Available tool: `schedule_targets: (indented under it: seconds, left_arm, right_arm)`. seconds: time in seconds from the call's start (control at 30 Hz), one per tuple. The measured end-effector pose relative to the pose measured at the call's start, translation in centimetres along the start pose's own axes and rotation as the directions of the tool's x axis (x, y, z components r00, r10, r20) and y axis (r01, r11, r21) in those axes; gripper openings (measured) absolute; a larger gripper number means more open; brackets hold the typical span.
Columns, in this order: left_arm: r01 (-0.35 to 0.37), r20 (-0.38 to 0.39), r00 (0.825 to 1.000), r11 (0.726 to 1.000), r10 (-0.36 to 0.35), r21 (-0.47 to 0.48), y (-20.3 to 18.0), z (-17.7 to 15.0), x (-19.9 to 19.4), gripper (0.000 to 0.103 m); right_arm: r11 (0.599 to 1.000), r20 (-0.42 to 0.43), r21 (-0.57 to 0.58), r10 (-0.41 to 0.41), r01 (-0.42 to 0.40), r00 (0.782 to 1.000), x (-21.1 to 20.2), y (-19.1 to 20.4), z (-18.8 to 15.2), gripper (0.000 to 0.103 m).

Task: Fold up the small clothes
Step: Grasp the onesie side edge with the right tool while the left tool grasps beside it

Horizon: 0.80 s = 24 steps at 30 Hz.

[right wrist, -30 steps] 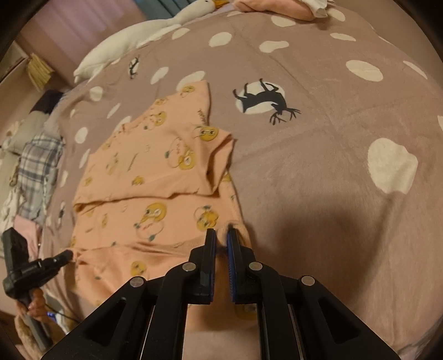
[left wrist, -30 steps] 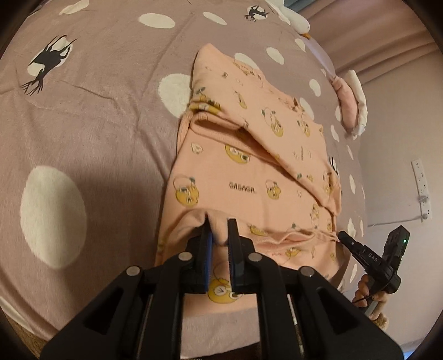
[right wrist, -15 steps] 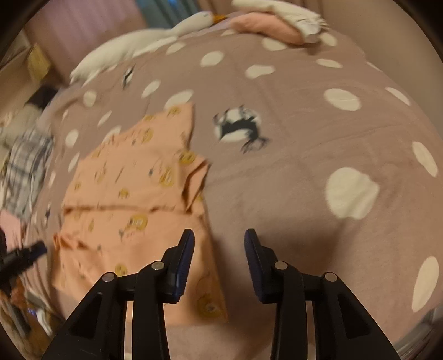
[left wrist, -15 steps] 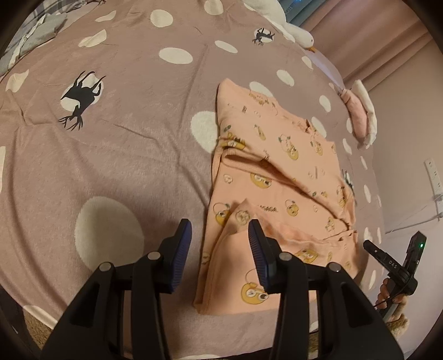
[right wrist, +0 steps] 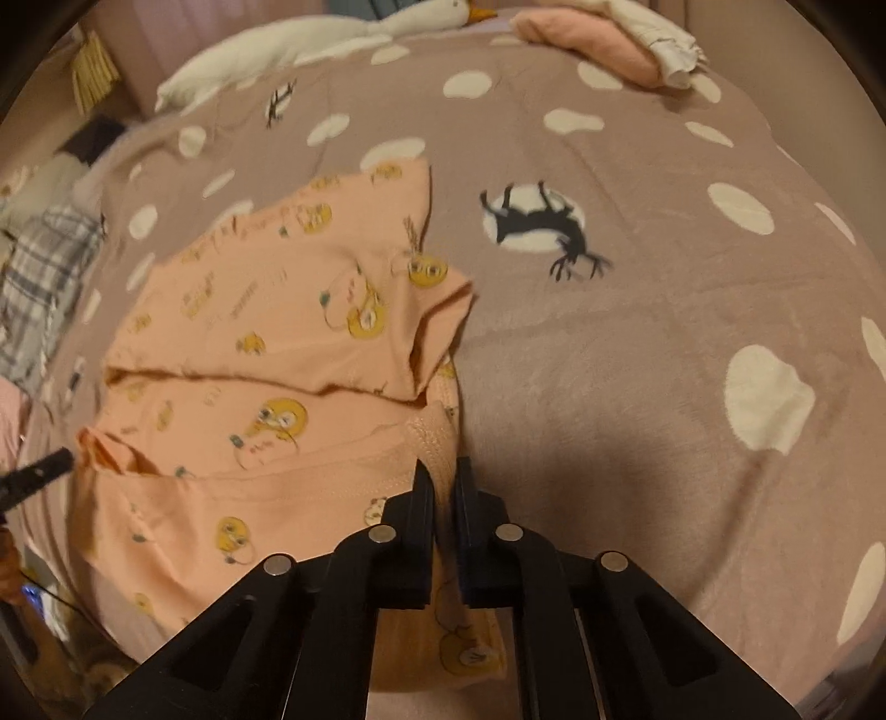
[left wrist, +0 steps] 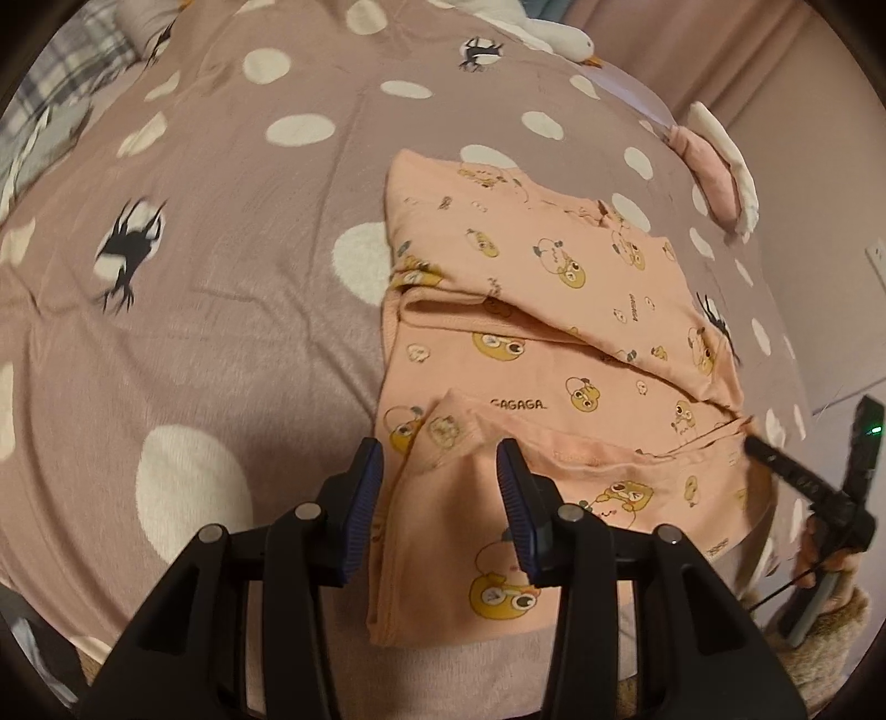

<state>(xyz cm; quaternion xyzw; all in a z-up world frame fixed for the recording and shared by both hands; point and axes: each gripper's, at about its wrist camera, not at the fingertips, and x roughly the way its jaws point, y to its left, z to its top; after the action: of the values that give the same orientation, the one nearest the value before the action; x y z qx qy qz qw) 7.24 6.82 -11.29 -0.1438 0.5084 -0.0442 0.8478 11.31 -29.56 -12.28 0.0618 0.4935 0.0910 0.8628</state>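
The right gripper (right wrist: 441, 471) is clamped on a ribbed hem corner of the peach cotton garment printed with yellow cartoon ducks (right wrist: 266, 354), the cloth pinched between its black fingers. The left gripper (left wrist: 440, 479) stands with its jaws apart, blue ribbed pads (left wrist: 365, 498) on either side of a folded-over corner of the same garment (left wrist: 554, 343), not pressing on it. The garment lies partly folded on a mauve bedspread with white spots and black deer silhouettes (left wrist: 221, 310), its upper part doubled over the lower. Further off on the bedspread rest a white goose plush toy (right wrist: 310, 39) and a pink and white folded pile (right wrist: 614, 39). A grey plaid cloth (right wrist: 39, 271) lies at the left edge.
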Motion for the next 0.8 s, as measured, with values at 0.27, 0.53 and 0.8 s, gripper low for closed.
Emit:
schedule_targets:
  seconds: [0.27, 0.53, 0.8]
  left_arm:
    - [0.001, 0.004, 1.000, 0.999, -0.002, 0.050, -1.5, 0.7, 1.0, 0.042]
    - [-0.028, -0.020, 0.999, 0.997, 0.030, 0.075, -1.5, 0.9, 3.0, 0.040]
    - [-0.043, -0.029, 0.999, 0.994, 0.046, 0.099, -1.1, 0.4, 4.2, 0.026]
  right_arm:
    - [0.998, 0.075, 0.057, -0.017, 0.013, 0.997, -2.7, -1.1, -0.4, 0.005]
    - [0.997, 0.042, 0.073, -0.034, 0.031, 0.999, -1.7, -1.2, -1.1, 0.005]
    - [0.997, 0.046, 0.063, -0.043, 0.040, 0.998, -1.8, -0.9, -1.2, 0.005]
